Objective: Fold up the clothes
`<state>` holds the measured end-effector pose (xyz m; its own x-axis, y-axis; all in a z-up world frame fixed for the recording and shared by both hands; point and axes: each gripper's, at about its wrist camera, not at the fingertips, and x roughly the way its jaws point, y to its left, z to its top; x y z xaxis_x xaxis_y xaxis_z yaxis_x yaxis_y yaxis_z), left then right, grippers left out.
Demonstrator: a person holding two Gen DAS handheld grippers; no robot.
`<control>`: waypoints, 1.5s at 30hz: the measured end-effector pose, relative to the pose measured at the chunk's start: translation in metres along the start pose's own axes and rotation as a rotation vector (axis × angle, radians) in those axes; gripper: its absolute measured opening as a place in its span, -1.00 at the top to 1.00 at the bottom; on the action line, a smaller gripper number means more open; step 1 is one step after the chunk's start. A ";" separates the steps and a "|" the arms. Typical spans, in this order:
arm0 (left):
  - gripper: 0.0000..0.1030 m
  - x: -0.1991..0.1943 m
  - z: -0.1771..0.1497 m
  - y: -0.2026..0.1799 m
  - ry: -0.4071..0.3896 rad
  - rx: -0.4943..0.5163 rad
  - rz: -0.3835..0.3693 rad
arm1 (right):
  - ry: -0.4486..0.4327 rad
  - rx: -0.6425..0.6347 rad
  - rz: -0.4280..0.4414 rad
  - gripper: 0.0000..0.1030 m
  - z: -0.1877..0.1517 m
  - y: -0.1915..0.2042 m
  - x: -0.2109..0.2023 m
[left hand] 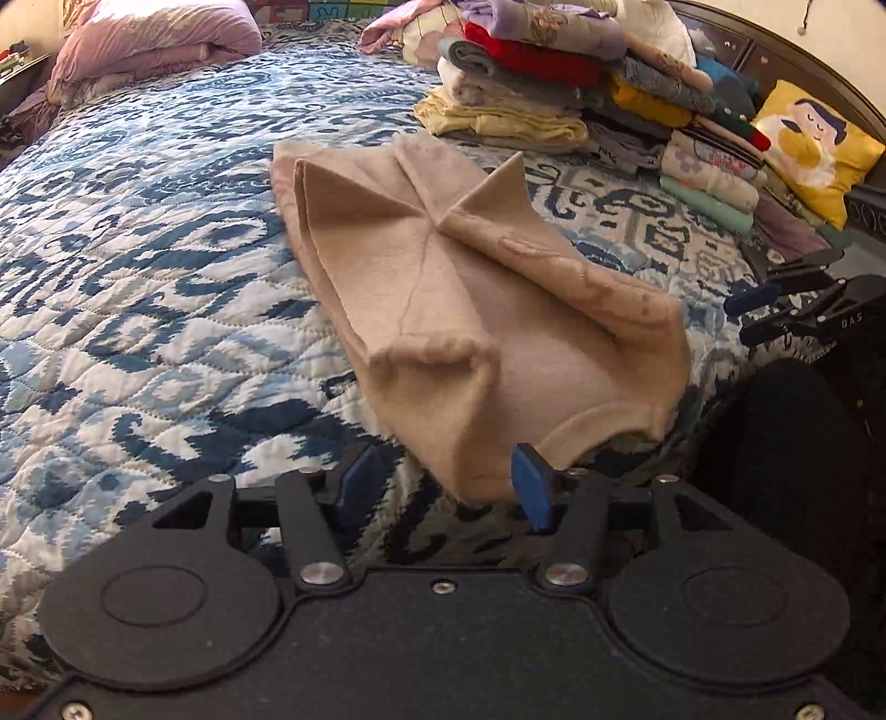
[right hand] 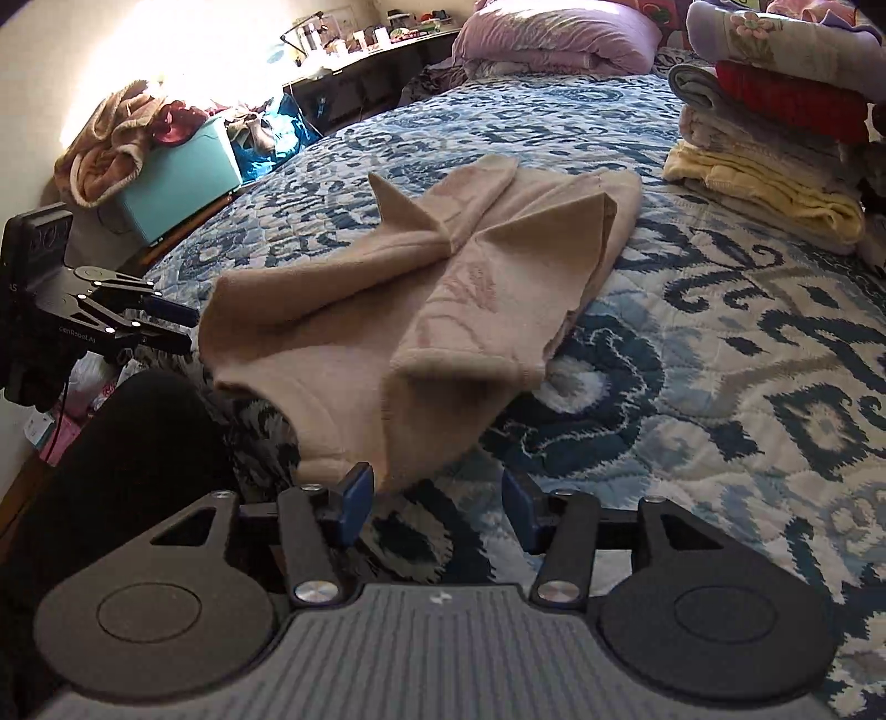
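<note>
A tan garment [left hand: 443, 277] is lying partly folded on a bed covered by a blue and white patterned quilt [left hand: 138, 249]. Its two sides are turned inward so that they are meeting along a centre line, and small pointed corners of cloth are sticking up near the far end. The near end of the garment, with its rounded neck-like opening, is reaching toward the edge of the bed.

The left gripper [left hand: 443, 487] is sitting just in front of the garment's near edge with its blue-padded fingers [left hand: 531, 487] spread wide, gripping nothing; whether the right-hand pad is touching the hem cannot be told. The right gripper [right hand: 437, 507] is likewise resting near the same end of the garment, its blue fingertips [right hand: 354, 498] wide apart and holding nothing. Each gripper is showing at the side of the other's view, beside the garment.

Beyond the garment, a tall stack of folded clothes [left hand: 554, 72] in yellow, grey, red and lilac is standing on the quilt. A yellow cartoon cushion [left hand: 814, 149] is leaning by the dark headboard, and a lilac duvet [right hand: 554, 39] is bunched at the far end of the bed. A teal box [right hand: 177, 183] heaped with cloth is standing beside the bed.
</note>
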<state>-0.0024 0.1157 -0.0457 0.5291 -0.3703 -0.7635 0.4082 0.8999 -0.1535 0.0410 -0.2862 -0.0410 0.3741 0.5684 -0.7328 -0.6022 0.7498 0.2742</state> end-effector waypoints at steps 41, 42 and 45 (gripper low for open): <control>0.81 0.214 0.200 0.184 -0.227 -0.539 -0.200 | -0.296 0.430 0.032 0.75 0.195 -0.196 0.230; 0.82 0.213 0.208 0.187 -0.244 -0.540 -0.195 | -0.309 0.429 0.019 0.75 0.201 -0.198 0.228; 0.72 0.228 0.226 0.193 -0.203 -0.540 -0.133 | -0.323 0.432 -0.047 0.74 0.220 -0.206 0.230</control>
<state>0.3646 0.1526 -0.1076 0.6527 -0.4771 -0.5886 0.0728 0.8127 -0.5781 0.4062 -0.2358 -0.1292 0.6325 0.5550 -0.5404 -0.2603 0.8093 0.5265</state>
